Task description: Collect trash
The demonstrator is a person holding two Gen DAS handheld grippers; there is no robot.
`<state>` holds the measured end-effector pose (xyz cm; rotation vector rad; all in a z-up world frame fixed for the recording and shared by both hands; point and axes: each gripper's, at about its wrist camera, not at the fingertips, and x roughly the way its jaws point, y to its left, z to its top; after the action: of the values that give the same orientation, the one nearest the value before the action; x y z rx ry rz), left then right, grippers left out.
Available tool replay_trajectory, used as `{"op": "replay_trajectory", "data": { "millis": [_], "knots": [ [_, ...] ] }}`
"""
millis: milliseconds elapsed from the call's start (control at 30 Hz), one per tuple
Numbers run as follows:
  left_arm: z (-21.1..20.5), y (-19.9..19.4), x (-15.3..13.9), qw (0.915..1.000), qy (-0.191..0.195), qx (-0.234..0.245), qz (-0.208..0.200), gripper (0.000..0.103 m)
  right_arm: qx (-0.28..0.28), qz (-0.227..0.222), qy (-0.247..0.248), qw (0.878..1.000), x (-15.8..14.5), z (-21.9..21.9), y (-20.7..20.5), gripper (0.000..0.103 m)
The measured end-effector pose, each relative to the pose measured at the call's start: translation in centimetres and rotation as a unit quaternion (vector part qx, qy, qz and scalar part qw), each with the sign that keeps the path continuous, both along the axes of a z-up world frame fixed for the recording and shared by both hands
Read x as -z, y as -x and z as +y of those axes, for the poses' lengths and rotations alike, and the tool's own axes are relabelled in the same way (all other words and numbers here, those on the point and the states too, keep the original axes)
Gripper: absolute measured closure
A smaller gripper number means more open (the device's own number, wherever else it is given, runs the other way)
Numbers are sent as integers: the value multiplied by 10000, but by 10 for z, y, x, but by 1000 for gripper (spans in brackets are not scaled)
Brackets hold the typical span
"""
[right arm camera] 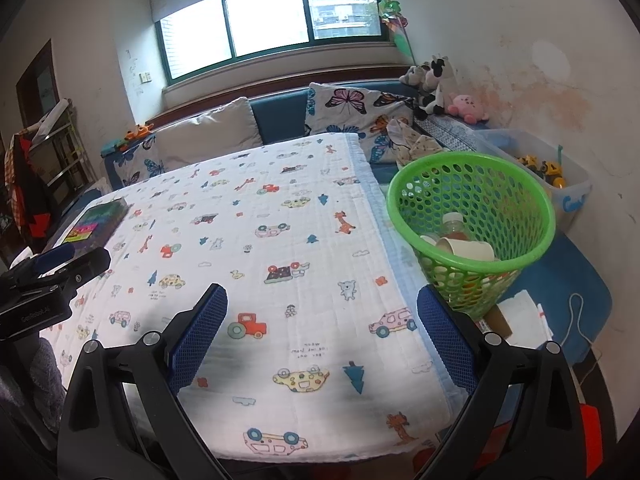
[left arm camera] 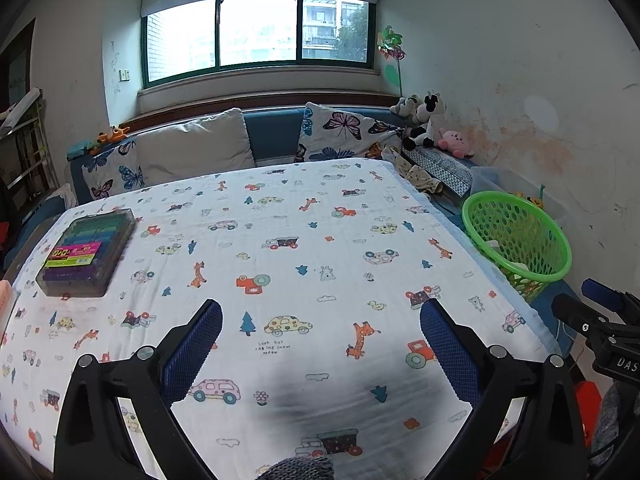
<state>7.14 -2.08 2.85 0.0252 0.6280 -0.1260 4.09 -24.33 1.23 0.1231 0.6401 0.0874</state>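
Note:
A green perforated basket [left arm camera: 520, 240] [right arm camera: 472, 220] stands beside the table's right edge. Inside it lie a paper cup [right arm camera: 466, 249] and a plastic bottle [right arm camera: 454, 226]. My left gripper [left arm camera: 320, 316] hovers open over the near part of the patterned tablecloth [left arm camera: 280, 264], nothing between its blue pads. My right gripper [right arm camera: 322, 300] is open too, above the cloth's [right arm camera: 280, 240] near right part, with the basket just beyond its right finger. Each gripper shows at the edge of the other's view.
A clear case of coloured markers [left arm camera: 90, 254] [right arm camera: 98, 222] lies at the table's left. Beyond the table are a blue sofa with cushions [left arm camera: 200, 148] and plush toys [left arm camera: 424, 120]. A clear toy bin [right arm camera: 552, 176] sits behind the basket. White paper [right arm camera: 524, 316] lies on the blue mat.

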Motion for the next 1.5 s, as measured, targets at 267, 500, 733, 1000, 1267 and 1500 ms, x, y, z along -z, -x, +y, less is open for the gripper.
{"op": "replay_trajectory", "data": {
  "millis": [267,500,733,1000,1267,1500],
  "knots": [
    [2,-2,2,10000,-7,-15,37,7,11,25,-7,10000,1,0,-2,8],
    [3,-2,3,10000,-14,-15,43,7,-4,26,-12,10000,2,0,-2,8],
    [4,-2,5,10000,-16,-21,47,7,-22,35,-29,10000,4,-1,-2,8],
    [4,-1,5,10000,-24,-21,48,7,-5,34,-38,10000,4,-2,-2,8],
    [4,-1,8,10000,-23,-27,72,7,-1,38,-48,10000,4,-3,-2,8],
    [5,-1,8,10000,-22,-35,73,7,4,39,-37,10000,5,-3,-2,8]
  ]
}}
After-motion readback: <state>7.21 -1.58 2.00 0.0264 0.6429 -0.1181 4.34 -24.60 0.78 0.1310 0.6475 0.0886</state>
